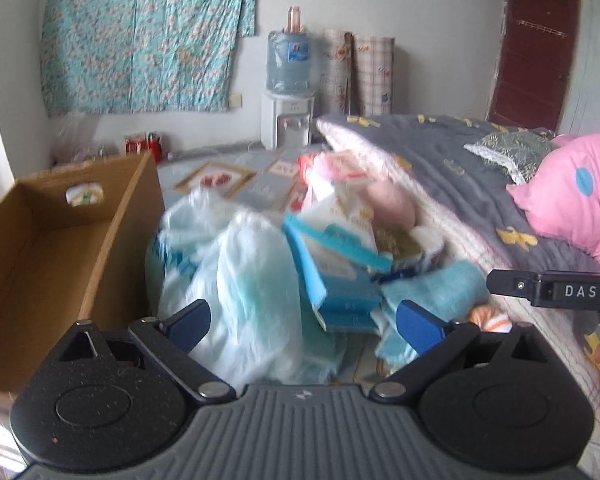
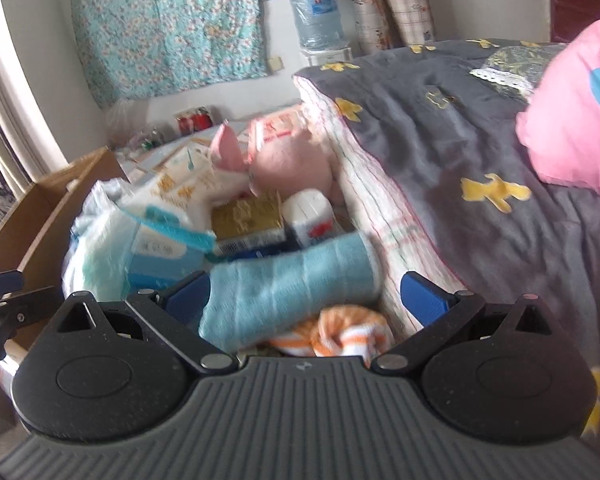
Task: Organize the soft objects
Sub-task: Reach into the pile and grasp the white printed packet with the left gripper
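Terry-cloth blue, rolled into a fat cylinder: towel (image 2: 290,290) lying across the lower middle of the right wrist frame, between the spread blue pads (image 2: 424,294) of the right gripper (image 2: 304,294). Jaws released, wide apart, nothing held; whether a pad touches the roll, cannot tell through the blur. Likely light, squashy, not slippery; best pinched across the middle of the roll so the layers stay wound. Just below it, an orange-striped cloth (image 2: 348,330), crumpled, equally soft. Beyond, toward the frame centre, a pink plush toy (image 2: 296,160) and tissue packs (image 2: 168,252), all heaped on the floor beside the bed (image 2: 460,152).

Left gripper (image 1: 304,322) likewise released, empty, facing a white plastic bag (image 1: 252,292) at lower centre of the left wrist frame. Thin film, probably slick and shapeless; better gathered at a bunched fold than on a flat face. Cardboard box (image 1: 40,256) at left of that frame, open, seemingly the destination. Nothing fragile apparent; crushing hardly a risk.
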